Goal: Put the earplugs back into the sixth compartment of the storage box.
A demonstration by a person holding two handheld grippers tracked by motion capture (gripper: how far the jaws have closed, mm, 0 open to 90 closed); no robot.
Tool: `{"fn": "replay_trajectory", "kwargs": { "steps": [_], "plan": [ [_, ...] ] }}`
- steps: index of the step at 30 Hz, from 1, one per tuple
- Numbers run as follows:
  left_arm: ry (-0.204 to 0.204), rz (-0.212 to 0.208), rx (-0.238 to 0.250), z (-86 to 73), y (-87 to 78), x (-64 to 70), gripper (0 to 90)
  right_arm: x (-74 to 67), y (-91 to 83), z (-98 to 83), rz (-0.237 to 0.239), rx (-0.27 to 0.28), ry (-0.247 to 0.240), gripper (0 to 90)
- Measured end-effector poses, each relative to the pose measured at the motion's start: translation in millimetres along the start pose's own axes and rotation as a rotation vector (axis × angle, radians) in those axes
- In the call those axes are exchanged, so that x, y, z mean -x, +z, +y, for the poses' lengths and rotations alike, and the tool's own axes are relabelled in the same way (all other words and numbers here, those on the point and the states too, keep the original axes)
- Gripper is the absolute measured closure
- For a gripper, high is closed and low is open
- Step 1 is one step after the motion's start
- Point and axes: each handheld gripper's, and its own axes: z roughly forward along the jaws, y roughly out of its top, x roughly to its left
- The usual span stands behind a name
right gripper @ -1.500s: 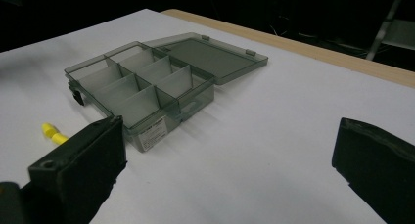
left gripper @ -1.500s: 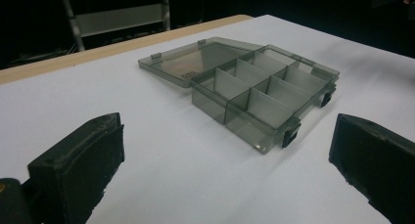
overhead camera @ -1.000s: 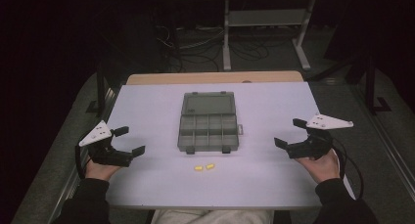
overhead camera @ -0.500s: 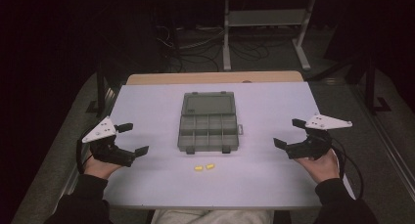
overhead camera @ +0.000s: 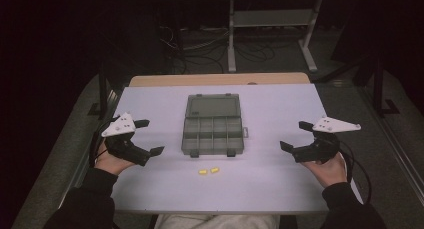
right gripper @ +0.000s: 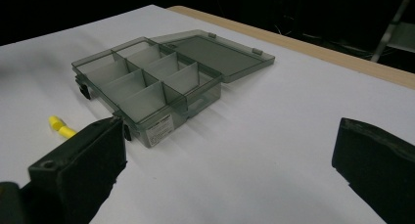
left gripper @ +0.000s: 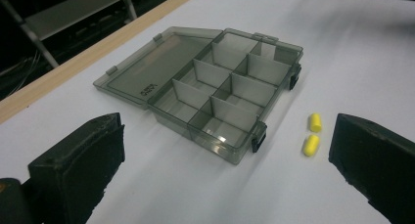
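A smoky grey plastic organizer box (overhead camera: 213, 124) lies open in the middle of the white table (overhead camera: 270, 184), its lid (overhead camera: 212, 107) flat behind the empty compartments (left gripper: 230, 94). Two yellow earplugs (overhead camera: 209, 171) rest just in front of it, side by side (left gripper: 312, 134), partly hidden by a jaw in the right gripper view (right gripper: 59, 126). My left gripper (overhead camera: 146, 137) hovers at the table's left, open and empty. My right gripper (overhead camera: 295, 135) is held at the table's right, open with nothing in it.
A wooden strip (overhead camera: 220, 79) runs along the table's far edge. Behind it, on the dark floor, stand a metal rack (overhead camera: 270, 24) and cables. Bare tabletop surrounds the box on both sides.
My left gripper has drifted slightly inward and forward. The right gripper has stayed almost still. Box and earplugs have not moved.
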Motion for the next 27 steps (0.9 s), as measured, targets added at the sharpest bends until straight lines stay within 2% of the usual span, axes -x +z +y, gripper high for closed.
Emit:
{"fn": "replay_trajectory", "kwargs": {
  "steps": [14,27],
  "plan": [
    [0.046,-0.049,-0.053,9.5,23.8,9.0,0.0,0.0,2.2,-1.0,0.012,-0.016,0.000,0.0],
    [0.080,-0.110,-0.102,14.7,49.6,19.8,0.0,-0.1,4.0,-2.0,0.024,-0.021,-0.006,0.0]
  ]
}}
